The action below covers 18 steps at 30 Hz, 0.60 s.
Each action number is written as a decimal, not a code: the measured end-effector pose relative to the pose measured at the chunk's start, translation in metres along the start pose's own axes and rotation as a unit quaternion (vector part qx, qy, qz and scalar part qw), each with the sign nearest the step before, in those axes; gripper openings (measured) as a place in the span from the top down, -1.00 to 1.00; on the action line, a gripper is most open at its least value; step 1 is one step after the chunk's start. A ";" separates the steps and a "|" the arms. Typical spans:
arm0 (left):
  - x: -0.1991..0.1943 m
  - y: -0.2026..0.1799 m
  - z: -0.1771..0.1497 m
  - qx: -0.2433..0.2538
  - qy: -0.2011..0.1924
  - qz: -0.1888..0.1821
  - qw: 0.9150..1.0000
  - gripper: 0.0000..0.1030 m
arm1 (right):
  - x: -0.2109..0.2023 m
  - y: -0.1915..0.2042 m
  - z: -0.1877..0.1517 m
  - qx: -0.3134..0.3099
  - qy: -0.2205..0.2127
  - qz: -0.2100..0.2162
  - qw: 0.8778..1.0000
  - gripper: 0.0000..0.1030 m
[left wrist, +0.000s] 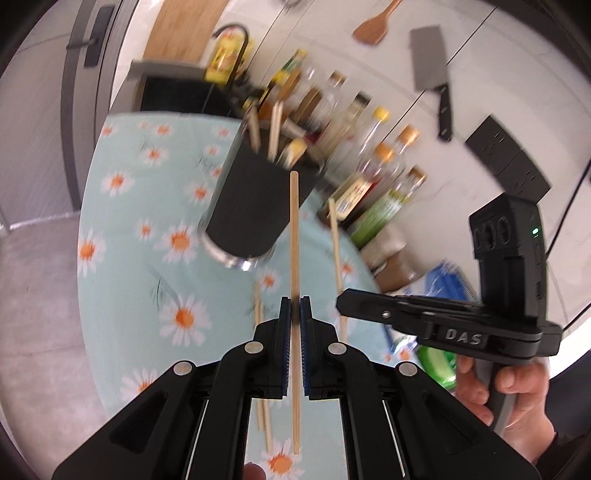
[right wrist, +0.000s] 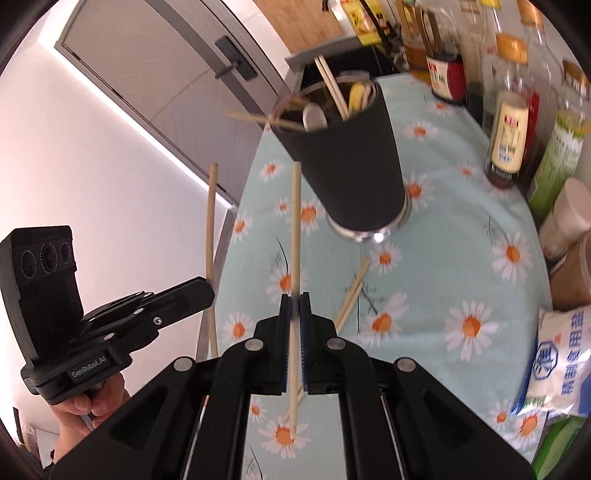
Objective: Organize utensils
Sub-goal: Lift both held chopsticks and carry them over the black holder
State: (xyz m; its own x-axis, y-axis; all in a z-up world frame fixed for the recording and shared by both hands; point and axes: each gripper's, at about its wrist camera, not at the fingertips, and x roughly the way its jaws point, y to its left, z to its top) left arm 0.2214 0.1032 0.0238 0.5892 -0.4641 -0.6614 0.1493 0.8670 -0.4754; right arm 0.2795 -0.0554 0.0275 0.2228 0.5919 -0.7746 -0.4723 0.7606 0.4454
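So some sticks and a spoon are in the black cup already, each gripper, left gripper and right gripper, is pinched tight on one chopstick, left chopstick and right chopstick, and loose chopsticks lie near the cup.

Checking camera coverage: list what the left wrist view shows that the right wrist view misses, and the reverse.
Left wrist only: a cleaver and wooden spatula on the wall.
Right wrist only: a salt bag, and the spoon inside the holder.
Both: the black holder on the daisy cloth, loose chopsticks, bottles, and each hand-held gripper shut on one chopstick.
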 end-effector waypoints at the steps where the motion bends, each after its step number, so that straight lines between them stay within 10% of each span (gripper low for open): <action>1: -0.003 -0.003 0.007 0.006 -0.013 -0.005 1.000 0.92 | -0.004 0.000 0.003 -0.004 -0.008 0.001 1.000 0.89; 18: -0.001 -0.008 0.100 0.039 -0.160 -0.009 0.986 0.92 | -0.040 0.000 0.090 -0.035 -0.185 -0.002 0.982 0.88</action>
State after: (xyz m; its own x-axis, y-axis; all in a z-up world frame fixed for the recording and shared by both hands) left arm 0.2987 0.1149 0.0866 0.8042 -0.4102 -0.4301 0.2162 0.8759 -0.4313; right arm 0.3471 -0.0549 0.0988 0.5134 0.6556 -0.5537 -0.5260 0.7503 0.4005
